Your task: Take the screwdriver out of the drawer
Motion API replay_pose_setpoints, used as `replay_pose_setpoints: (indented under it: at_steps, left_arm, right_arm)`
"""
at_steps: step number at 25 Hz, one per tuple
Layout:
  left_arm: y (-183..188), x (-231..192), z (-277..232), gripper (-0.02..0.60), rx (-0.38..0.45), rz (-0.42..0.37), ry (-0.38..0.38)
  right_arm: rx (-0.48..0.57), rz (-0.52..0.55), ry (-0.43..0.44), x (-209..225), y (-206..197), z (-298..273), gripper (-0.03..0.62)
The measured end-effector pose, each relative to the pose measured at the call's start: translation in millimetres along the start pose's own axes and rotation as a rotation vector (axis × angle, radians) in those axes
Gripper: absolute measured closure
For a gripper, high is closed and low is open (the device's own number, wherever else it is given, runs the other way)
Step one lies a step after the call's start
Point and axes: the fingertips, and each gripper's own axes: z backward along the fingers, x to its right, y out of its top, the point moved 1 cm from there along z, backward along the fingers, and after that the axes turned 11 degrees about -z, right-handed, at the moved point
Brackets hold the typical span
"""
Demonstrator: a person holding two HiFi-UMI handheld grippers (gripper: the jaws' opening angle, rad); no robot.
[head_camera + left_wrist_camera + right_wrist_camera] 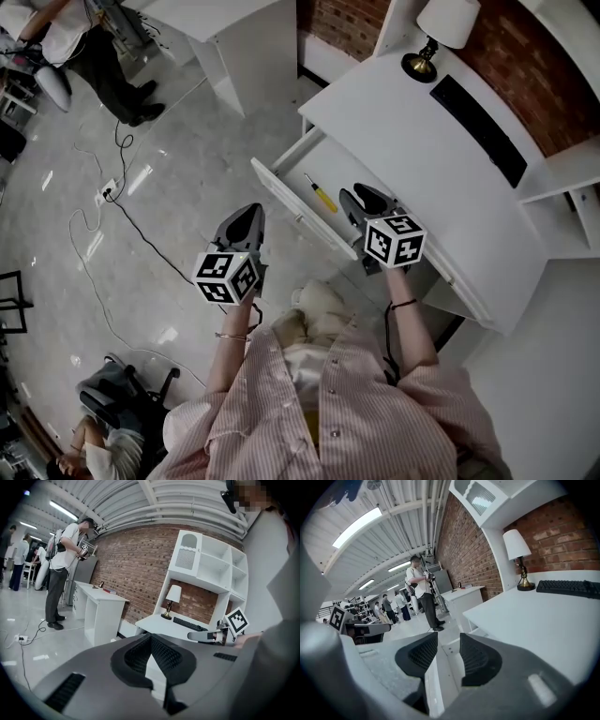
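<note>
Nearest the camera, a striped shirt sleeve was seen, with a gripper held in each hand. The left gripper was held out over the floor, just outside the drawer's front wall. Its jaws were brought together at the tips with nothing pinched between them, as was shown pretty clearly in the left gripper view. The right gripper was held over the open drawer. Its jaws were spread wide with nothing gripped, and only the drawer's white inside was seen through the gap.

The screwdriver was still left lying in the drawer, close along the front wall. Its yellow handle was turned toward the right gripper, near the jaws but not touched by them.

Further back, the drawer was seen pulled out from under the front edge of a white desk. A black keyboard was laid along the desk's back edge, and a lamp was stood at its far back corner, against a brick wall. Other people were seen standing well off across the floor, e.g. one by another white desk.
</note>
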Motion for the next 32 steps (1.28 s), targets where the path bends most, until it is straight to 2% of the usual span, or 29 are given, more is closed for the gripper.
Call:
replay_pose_setpoints:
  at_steps: [8, 24, 32]
  left_arm:
    - [-15.2, -11.4, -42.1, 0.581, -0.055, 0.053, -0.026]
    - [-40.8, -19.1, -127.8, 0.581, -0.243, 0.106, -0.074]
    - [-43.6, -24.7, -150.8, 0.581, -0.271, 0.120, -0.075]
  right_arm:
    - [-0.156, 0.006, -0.031, 32.3, -24.9, -53.2, 0.462]
    - [-0.510, 0.065, -0.048, 82.3, -84.9, -135.1, 0.461]
    - [-0.641, 0.115, -0.079, 106.5, -118.4, -166.5, 0.462]
